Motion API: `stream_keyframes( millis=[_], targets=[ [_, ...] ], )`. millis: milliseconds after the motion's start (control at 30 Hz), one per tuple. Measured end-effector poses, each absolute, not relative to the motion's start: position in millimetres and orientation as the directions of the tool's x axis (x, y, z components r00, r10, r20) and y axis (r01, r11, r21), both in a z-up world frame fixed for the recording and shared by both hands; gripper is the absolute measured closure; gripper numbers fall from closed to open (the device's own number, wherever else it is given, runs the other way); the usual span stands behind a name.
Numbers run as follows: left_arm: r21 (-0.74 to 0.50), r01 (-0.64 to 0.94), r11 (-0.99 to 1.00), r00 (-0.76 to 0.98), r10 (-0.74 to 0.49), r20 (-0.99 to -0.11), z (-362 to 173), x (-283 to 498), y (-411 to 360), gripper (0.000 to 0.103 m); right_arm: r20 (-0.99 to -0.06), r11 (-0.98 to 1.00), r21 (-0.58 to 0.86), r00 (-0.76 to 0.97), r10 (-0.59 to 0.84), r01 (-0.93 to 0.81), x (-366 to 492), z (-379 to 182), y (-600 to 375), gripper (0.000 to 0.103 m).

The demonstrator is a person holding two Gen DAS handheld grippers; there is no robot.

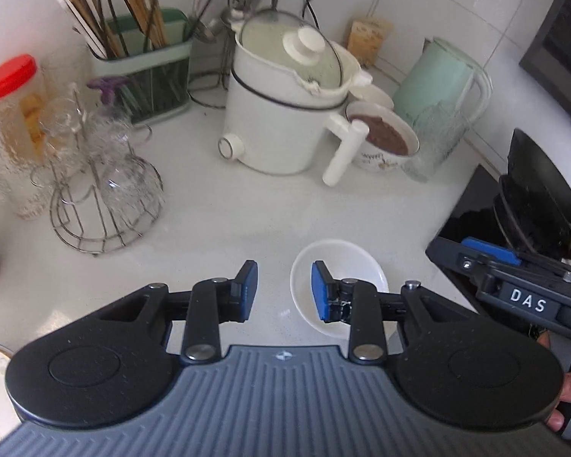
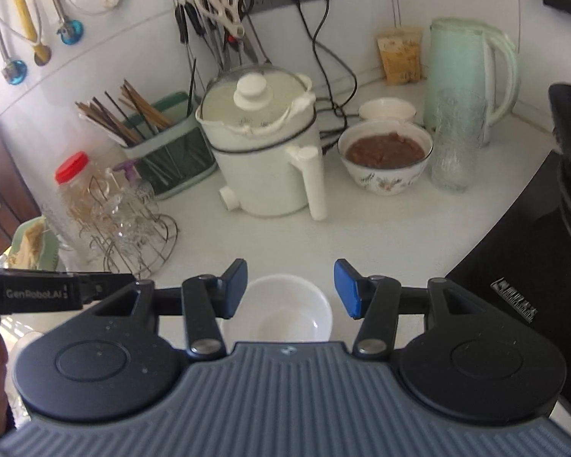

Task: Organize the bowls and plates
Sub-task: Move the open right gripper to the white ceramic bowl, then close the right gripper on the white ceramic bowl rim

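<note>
A small empty white bowl [image 1: 342, 262] stands on the white counter [image 1: 217, 221], just behind and right of my left gripper [image 1: 283, 291]. That gripper is open with nothing between its blue pads [image 1: 247, 289]. In the right wrist view the white bowl [image 2: 285, 312] lies below the wide-open right gripper [image 2: 291, 287], whose pads hover on either side of it without touching. A flowered bowl of brown food [image 2: 386, 156] and a smaller white bowl [image 2: 386, 110] sit further back by the wall.
A white electric pot with a glass lid [image 2: 262, 160] stands mid-counter. A chopstick holder [image 2: 163, 152], a wire glass rack [image 2: 133, 228] and a red-lidded jar [image 2: 72, 186] are on the left. A mint kettle [image 2: 472, 76], a tall glass [image 2: 455, 141] and a black cooktop [image 2: 514, 266] are on the right.
</note>
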State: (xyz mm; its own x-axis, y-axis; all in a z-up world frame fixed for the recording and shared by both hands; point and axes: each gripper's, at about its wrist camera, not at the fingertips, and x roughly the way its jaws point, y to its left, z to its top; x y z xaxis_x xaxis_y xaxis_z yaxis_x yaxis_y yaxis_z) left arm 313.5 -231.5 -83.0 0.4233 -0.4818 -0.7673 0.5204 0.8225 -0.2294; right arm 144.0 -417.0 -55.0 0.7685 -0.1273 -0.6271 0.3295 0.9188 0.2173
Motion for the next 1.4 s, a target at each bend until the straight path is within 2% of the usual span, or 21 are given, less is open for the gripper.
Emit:
stream_keyframes(
  millis=[367, 500, 567, 833, 900, 1300, 1367, 1400],
  targets=[
    [-0.22, 0.538, 0.814, 0.339, -0.448, -0.827, -126.2, 330.5, -253.9, 0.067, -0.686, 0.906, 0.24, 0.721, -0.096, 0.349, 158.2, -94.5, -428.2, 0.05],
    [-0.226, 0.561, 0.796, 0.293, -0.447, -0.845, -139.1, 338.6, -267.9, 0.058, -0.696, 0.903, 0.239, 0.711, -0.097, 0.357, 163.6, -108.8, -430.8, 0.051],
    [-0.234, 0.569, 0.788, 0.272, -0.449, -0.851, -146.7, 341.5, -274.4, 0.057, -0.709, 0.9, 0.234, 0.698, -0.1, 0.368, 166.9, -117.2, -432.8, 0.054],
    [-0.256, 0.546, 0.798, 0.211, -0.427, -0.879, -175.0, 358.0, -292.3, 0.056, -0.731, 0.878, 0.261, 0.676, -0.092, 0.401, 173.1, -141.4, -439.3, 0.056],
    [-0.26, 0.536, 0.803, 0.207, -0.423, -0.882, -178.9, 367.1, -296.7, 0.056, -0.74, 0.867, 0.265, 0.665, -0.098, 0.422, 175.7, -145.1, -442.3, 0.064],
    [-0.311, 0.454, 0.835, 0.138, -0.41, -0.901, -207.3, 379.0, -308.9, 0.059, -0.759, 0.844, 0.274, 0.643, -0.104, 0.461, 178.1, -162.9, -453.3, 0.084],
    [-0.323, 0.44, 0.838, 0.128, -0.415, -0.901, -212.8, 376.3, -307.5, 0.07, -0.759, 0.843, 0.283, 0.644, -0.095, 0.457, 178.0, -164.9, -453.3, 0.087],
    [-0.332, 0.434, 0.838, 0.126, -0.421, -0.898, -214.4, 374.8, -306.8, 0.072, -0.758, 0.841, 0.297, 0.647, -0.081, 0.453, 177.7, -166.2, -453.5, 0.088]
  ],
)
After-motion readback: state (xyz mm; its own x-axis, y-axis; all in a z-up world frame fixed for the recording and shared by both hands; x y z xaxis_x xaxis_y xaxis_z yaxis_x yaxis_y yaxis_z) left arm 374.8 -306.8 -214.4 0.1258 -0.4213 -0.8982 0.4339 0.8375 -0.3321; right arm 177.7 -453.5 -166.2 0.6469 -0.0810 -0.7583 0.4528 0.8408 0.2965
